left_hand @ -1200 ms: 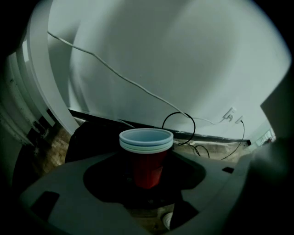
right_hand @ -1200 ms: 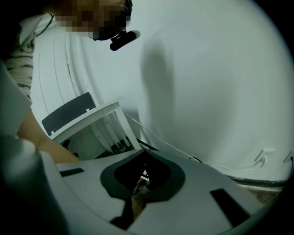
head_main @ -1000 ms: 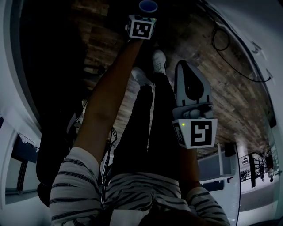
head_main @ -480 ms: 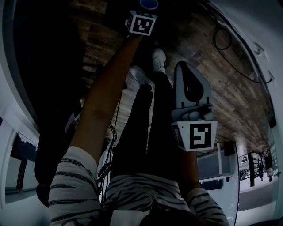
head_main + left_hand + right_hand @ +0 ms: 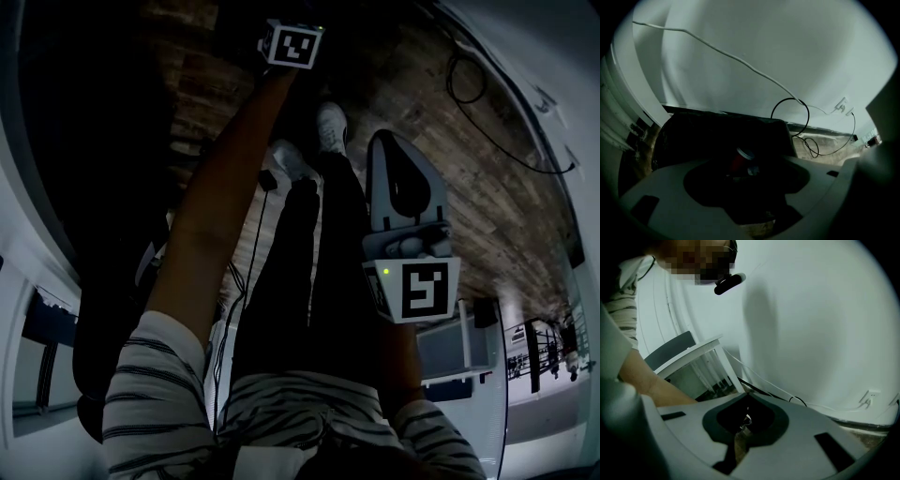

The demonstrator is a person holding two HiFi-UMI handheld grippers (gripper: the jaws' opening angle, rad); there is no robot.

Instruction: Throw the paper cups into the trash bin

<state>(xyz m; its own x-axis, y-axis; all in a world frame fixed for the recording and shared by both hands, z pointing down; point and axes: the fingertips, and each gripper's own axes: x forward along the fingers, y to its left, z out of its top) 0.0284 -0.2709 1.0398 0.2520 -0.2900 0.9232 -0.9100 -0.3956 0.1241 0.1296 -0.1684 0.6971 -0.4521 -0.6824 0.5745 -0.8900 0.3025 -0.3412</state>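
In the left gripper view, a red paper cup [image 5: 739, 161] with a pale rim lies on its side inside the black-lined trash bin [image 5: 717, 133]. My left gripper [image 5: 754, 174] hangs over the bin, pointing steeply down. Its jaws stand wide apart, with nothing pressed between them. The head view shows only its marker cube [image 5: 289, 44], at the end of my outstretched left arm. My right gripper [image 5: 389, 142] is held near my right leg. Its jaws are together and empty, which also shows in the right gripper view [image 5: 745, 398].
A white wall stands behind the bin, with a thin cable, a black cable loop [image 5: 790, 115] and an outlet [image 5: 843, 106]. The floor [image 5: 469, 197] is dark wood. My legs and white shoes [image 5: 331, 127] stand near the bin. A white table frame [image 5: 701, 350] stands behind my right hand.
My left arm has reached farther, and its cube has slid toward the top of the head view. The blue-rimmed cup seen beyond it earlier is no longer in that view. The right gripper has stayed put.
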